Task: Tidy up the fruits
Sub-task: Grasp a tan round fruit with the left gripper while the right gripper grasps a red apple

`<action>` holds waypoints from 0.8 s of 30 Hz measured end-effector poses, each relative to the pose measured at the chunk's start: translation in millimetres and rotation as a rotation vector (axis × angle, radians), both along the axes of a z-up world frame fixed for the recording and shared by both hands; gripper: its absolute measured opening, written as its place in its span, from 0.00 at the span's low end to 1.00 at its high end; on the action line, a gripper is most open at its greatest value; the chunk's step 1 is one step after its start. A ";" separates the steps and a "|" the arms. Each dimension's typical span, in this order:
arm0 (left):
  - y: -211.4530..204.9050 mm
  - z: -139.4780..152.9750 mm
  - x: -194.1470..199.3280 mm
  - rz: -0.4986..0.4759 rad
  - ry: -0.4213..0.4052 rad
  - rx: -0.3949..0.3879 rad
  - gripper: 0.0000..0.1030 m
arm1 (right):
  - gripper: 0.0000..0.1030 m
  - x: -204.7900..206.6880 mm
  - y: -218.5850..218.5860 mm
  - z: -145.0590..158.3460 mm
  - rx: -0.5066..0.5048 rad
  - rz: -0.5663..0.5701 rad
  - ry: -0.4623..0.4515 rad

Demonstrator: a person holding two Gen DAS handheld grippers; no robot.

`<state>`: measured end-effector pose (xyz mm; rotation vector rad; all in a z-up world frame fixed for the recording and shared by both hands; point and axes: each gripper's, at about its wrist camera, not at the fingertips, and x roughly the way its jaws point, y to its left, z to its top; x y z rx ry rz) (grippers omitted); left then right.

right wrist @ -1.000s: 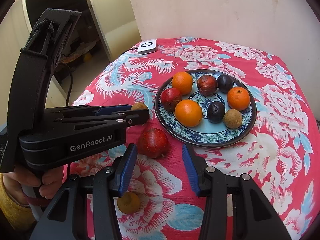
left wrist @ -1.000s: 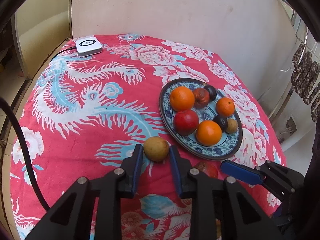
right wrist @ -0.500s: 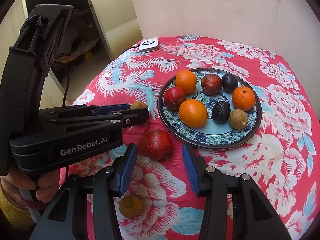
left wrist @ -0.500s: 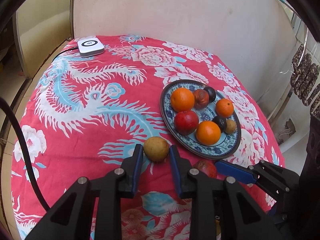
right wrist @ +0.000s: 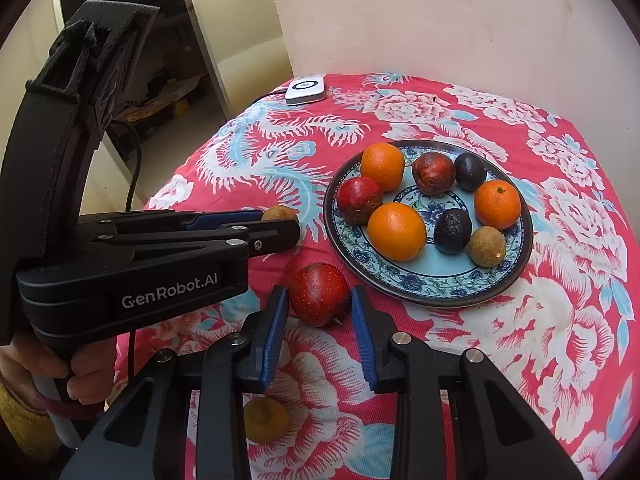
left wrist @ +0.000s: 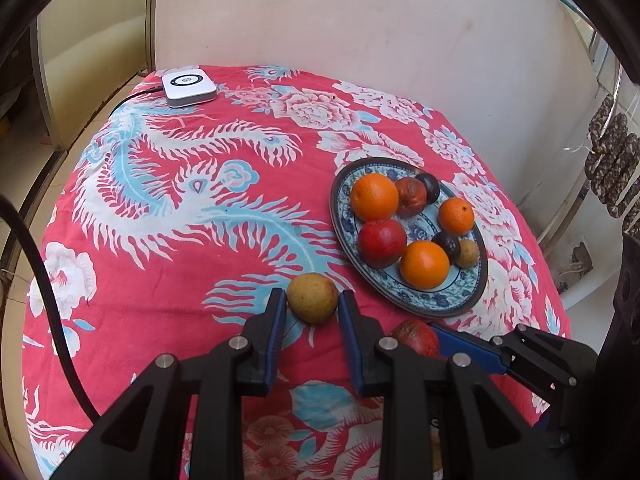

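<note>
L gripper (left wrist: 312, 306) is clenched on a yellow-brown fruit (left wrist: 312, 297), pads touching both its sides; the fruit sits on the red floral tablecloth (left wrist: 168, 240), just off the plate's near-left rim. R gripper (right wrist: 319, 300) straddles a red fruit (right wrist: 319, 293) lying on the cloth just before the plate's near rim; its jaws are closing, fruit between them, w/ the left pad about touching and a slim gap at the right pad, so not yet gripped. Blue-patterned plate (right wrist: 424, 280) sits toward the table's right side and holds three oranges, two red fruits, two dark purple ones and a small brownish one. Another yellowish fruit (right wrist: 265, 420) lies near the table's front edge, partly behind the R gripper's frame. White square device (left wrist: 188, 85) w/ cable sits at the far-left corner. A hand (right wrist: 86, 372) grips the L gripper's handle.
</note>
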<state>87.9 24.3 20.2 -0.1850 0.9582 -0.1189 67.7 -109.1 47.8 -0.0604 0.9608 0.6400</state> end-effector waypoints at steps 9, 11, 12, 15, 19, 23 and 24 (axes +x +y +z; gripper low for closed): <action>2.3 0.3 -0.7 0.005 0.000 -0.003 0.27 | 0.32 -2.0 0.9 1.1 0.001 0.008 -0.010; 2.9 0.5 -0.8 0.007 0.001 -0.004 0.27 | 0.32 -2.3 1.0 1.3 0.002 0.009 -0.010; 2.9 0.7 -0.9 0.008 0.000 -0.004 0.27 | 0.32 -2.5 1.1 1.5 0.002 0.009 -0.010; 2.9 1.1 -1.0 0.008 0.000 -0.005 0.27 | 0.32 -3.2 1.0 2.6 0.004 0.010 -0.012; 2.5 3.1 -1.2 0.010 -0.003 -0.004 0.27 | 0.32 -4.2 -0.4 4.5 0.007 0.007 -0.016; 1.3 6.3 -2.4 0.011 -0.009 -0.001 0.27 | 0.32 -5.5 -3.2 5.9 0.013 0.000 -0.021; 0.5 7.1 -2.6 0.011 -0.010 -0.001 0.27 | 0.32 -5.8 -4.1 6.2 0.014 -0.002 -0.022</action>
